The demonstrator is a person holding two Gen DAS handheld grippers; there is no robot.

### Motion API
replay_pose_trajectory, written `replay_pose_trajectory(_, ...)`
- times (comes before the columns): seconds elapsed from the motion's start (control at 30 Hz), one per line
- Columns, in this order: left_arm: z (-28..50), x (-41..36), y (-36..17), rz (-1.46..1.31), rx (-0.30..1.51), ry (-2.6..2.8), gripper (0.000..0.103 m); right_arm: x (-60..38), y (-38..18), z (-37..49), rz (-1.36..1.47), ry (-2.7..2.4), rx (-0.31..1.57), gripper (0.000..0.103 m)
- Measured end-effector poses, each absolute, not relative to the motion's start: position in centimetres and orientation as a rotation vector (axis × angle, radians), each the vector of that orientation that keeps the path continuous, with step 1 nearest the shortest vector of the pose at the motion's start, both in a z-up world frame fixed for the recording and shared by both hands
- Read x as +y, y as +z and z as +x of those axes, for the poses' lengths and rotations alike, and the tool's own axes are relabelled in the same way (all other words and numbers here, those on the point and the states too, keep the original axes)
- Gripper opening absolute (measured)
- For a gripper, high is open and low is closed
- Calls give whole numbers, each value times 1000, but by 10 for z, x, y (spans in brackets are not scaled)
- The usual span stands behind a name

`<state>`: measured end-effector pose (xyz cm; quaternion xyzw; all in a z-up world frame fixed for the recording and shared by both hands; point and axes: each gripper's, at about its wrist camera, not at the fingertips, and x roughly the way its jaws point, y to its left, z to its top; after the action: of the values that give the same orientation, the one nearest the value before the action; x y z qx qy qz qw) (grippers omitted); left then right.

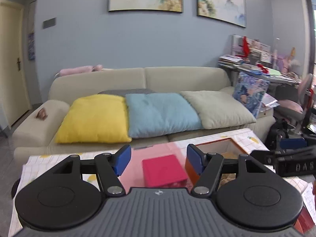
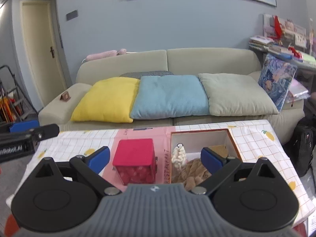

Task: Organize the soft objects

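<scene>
On the beige sofa (image 2: 197, 59) lie yellow (image 2: 107, 100), sky-blue (image 2: 169, 96) and pale green (image 2: 237, 94) cushions; in front of it, a lemon-printed checked tablecloth (image 2: 256, 138) and a red-lidded box (image 2: 134, 154).

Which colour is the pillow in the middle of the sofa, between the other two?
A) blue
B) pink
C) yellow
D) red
A: the blue pillow lies on the sofa with the yellow pillow on one side of it and the pale grey-green pillow on the other.
</scene>
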<state>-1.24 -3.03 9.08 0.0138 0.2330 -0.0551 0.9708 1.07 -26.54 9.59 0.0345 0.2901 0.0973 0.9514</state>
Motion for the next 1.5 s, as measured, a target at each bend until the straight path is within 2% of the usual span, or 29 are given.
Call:
replay_pose_trajectory(0.27, -20, -9, 55, -39, 597, -58, 77, -238, 69, -25, 13, 51, 517, 100)
replay_pose_trajectory(0.33, -22, -6, 44, -39, 610, -38, 77, -237, 58, -27, 17, 46, 537, 100)
replay_pose_trajectory(0.53, -26, -16, 22, 35, 635, -31, 86, -243, 24, -14, 79, 31, 666, 100)
replay_pose_trajectory(0.67, -27, -23, 13, 7, 657, -72, 86, -244, 12, -11, 101, 34, 703, 100)
replay_pose_trajectory(1.5, -22, -32, 5, 59, 692, -88, 88, -240, 6, -9, 85, 51, 728, 100)
